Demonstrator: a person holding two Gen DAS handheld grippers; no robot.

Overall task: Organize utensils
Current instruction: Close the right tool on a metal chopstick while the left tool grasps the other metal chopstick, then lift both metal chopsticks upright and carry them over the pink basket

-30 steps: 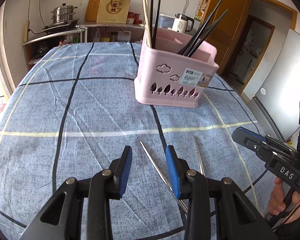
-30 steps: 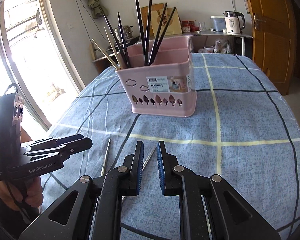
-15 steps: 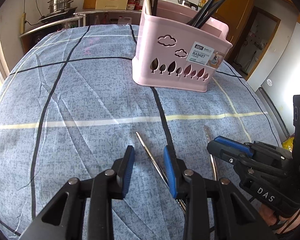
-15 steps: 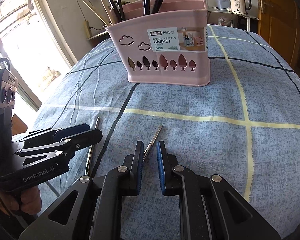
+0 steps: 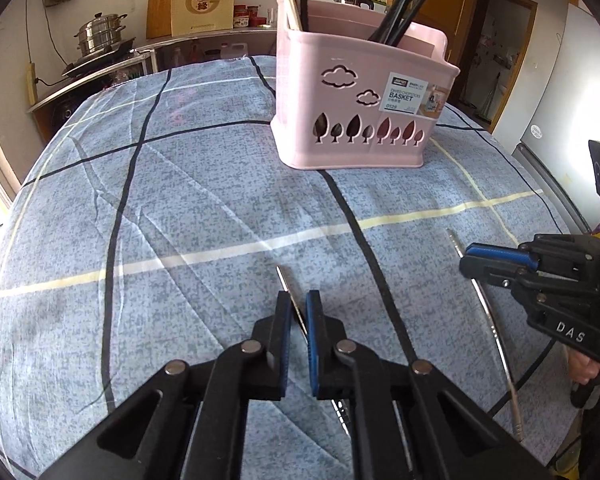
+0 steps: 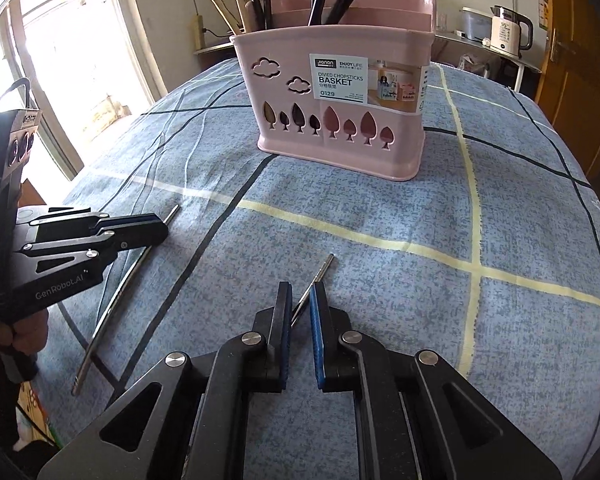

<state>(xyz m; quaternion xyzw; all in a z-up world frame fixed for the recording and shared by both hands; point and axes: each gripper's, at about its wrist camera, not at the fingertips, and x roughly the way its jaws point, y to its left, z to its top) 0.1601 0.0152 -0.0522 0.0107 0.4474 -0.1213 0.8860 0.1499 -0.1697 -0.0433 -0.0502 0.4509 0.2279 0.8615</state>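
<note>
Two steel chopsticks lie on the blue checked tablecloth in front of a pink chopstick basket [image 5: 364,116] holding several dark and wooden chopsticks. My left gripper [image 5: 298,308] has closed around the left chopstick [image 5: 286,282]; its tip pokes out ahead of the blue pads. My right gripper [image 6: 300,300] sits low over the right chopstick [image 6: 322,272], its jaws narrow with the chopstick between them. The right gripper also shows in the left wrist view [image 5: 500,260] over that chopstick [image 5: 488,312]. The left gripper shows in the right wrist view [image 6: 140,228] on its chopstick [image 6: 112,312].
The basket [image 6: 340,96] stands mid-table, beyond both grippers. The round table's edge [image 5: 540,432] is close behind the chopsticks. A counter with a steel pot [image 5: 100,36] stands beyond the table, a kettle [image 6: 508,32] and a wooden door at the right.
Both grippers have lowered and moved forward over the chopsticks. The left jaws have narrowed from wide open to closed around the left chopstick. The right jaws stayed narrow.
</note>
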